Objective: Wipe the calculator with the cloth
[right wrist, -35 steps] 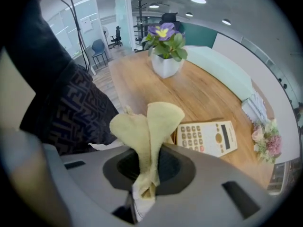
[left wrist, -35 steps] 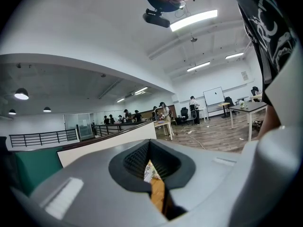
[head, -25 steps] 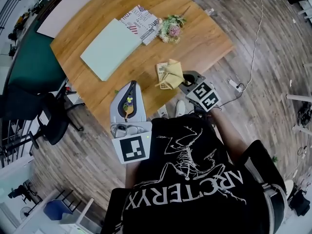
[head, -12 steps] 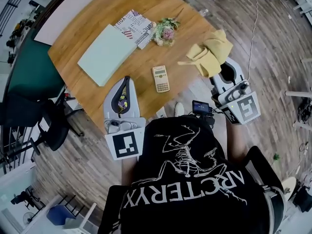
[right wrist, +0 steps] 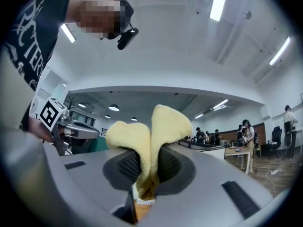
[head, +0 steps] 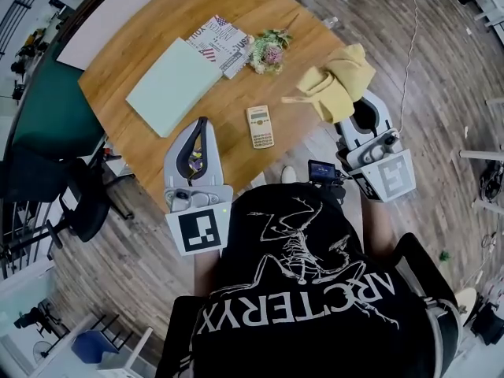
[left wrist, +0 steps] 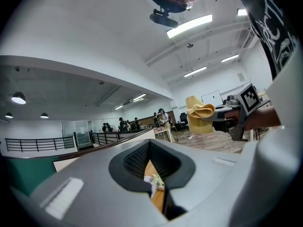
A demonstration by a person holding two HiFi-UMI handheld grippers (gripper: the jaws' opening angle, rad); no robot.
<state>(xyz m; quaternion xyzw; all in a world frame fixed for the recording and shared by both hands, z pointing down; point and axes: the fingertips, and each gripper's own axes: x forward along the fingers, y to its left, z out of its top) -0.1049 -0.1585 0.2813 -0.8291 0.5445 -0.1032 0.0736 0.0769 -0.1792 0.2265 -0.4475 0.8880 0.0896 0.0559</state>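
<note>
A small beige calculator (head: 260,127) lies face up near the front edge of the wooden table (head: 150,30). My right gripper (head: 356,105) is shut on a yellow cloth (head: 335,85), held up to the right of the calculator, over the table's right edge. In the right gripper view the cloth (right wrist: 161,126) bulges up out of the shut jaws of the right gripper (right wrist: 146,176). My left gripper (head: 200,126) hovers left of the calculator with its jaws together and nothing held. The left gripper view shows the left gripper (left wrist: 152,178) and the cloth (left wrist: 199,112) off to the right.
A pale green folder (head: 176,75), a printed magazine (head: 220,38) and a small bunch of flowers (head: 268,52) lie further back on the table. A black office chair (head: 71,191) stands at the left. A cable (head: 409,53) runs over the wood floor on the right.
The right gripper has carried the cloth off the calculator and away to the right, uncovering it. In the last half second it barely moved. The left gripper shifted slightly.
</note>
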